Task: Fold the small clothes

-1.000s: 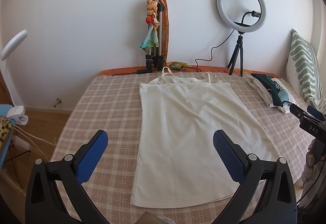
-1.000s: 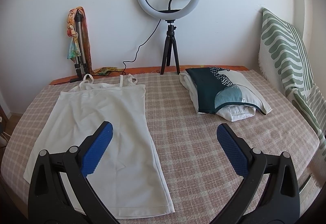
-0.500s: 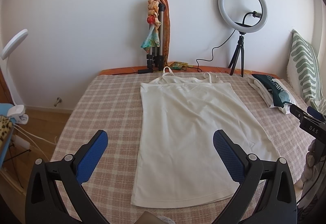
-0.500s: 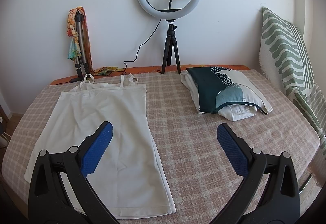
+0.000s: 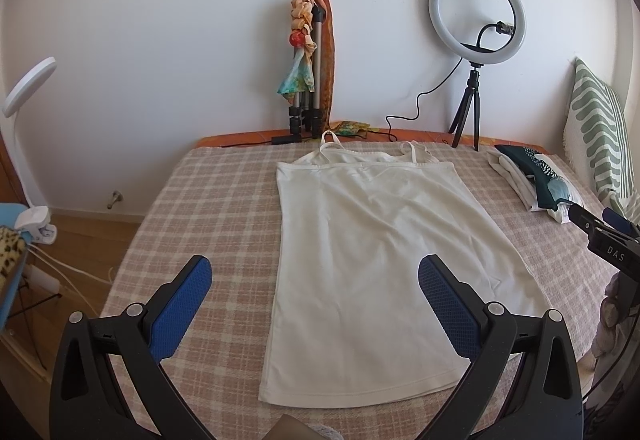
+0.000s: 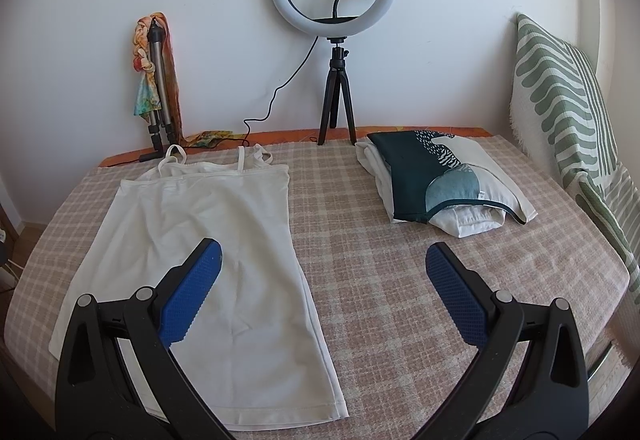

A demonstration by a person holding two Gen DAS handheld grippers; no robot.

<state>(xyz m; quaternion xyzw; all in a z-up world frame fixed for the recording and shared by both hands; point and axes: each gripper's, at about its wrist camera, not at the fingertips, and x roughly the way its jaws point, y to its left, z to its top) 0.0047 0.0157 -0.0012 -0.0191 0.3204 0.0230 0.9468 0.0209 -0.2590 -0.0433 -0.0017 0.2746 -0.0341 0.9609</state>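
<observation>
A white strappy top (image 5: 372, 248) lies flat on the checked bed cover, straps toward the wall, hem toward me. It also shows in the right wrist view (image 6: 208, 252). My left gripper (image 5: 316, 272) is open and empty, held above the top's lower half. My right gripper (image 6: 322, 260) is open and empty, above the top's right edge and the bare cover beside it. Part of the right gripper (image 5: 608, 240) shows at the right edge of the left wrist view.
A pile of folded clothes (image 6: 440, 179) lies at the back right of the bed (image 6: 400, 260). A ring light on a tripod (image 6: 334, 39) and a folded tripod with scarves (image 6: 156, 79) stand by the wall. A striped pillow (image 6: 560, 111) leans at the right. The floor drops off at the left (image 5: 80, 240).
Both grippers have drifted slightly; the views shift a little. The top and the pile have not moved. Both grippers stay open.
</observation>
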